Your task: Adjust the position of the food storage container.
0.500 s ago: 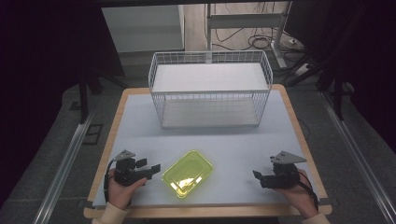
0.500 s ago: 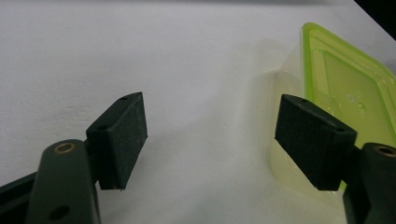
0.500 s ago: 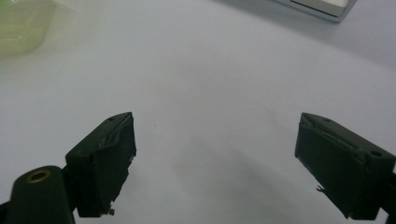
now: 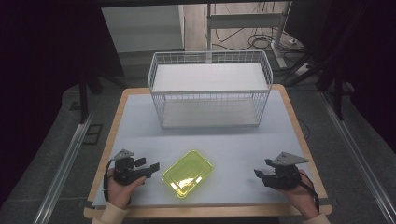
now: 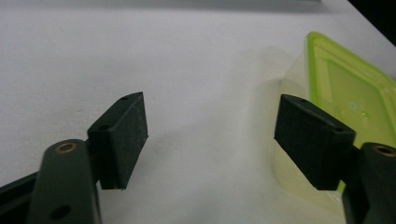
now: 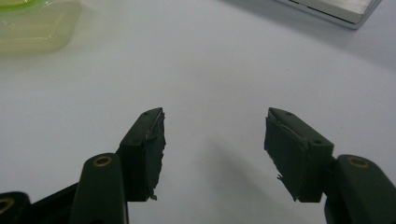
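Note:
A translucent yellow-green plastic container (image 4: pixel 188 172) lies on the white tabletop near the front edge, turned at an angle. My left gripper (image 4: pixel 153 167) rests low on the table just left of it, jaws pointing at it. In the left gripper view the left gripper (image 5: pixel 210 107) stands open with bare table between its pads, and the container (image 5: pixel 345 88) lies just past the right-hand pad. My right gripper (image 4: pixel 260 169) sits at the front right, well apart from the container. The right gripper (image 6: pixel 215 116) is open and holds nothing, with the container (image 6: pixel 32 28) far off at the upper left.
A white wire basket (image 4: pixel 210 88) stands at the back middle of the table, its base edge (image 6: pixel 336 9) visible ahead of the right gripper. The wooden table rim (image 4: pixel 299 121) borders the white top. Dark floor and metal rails lie on both sides.

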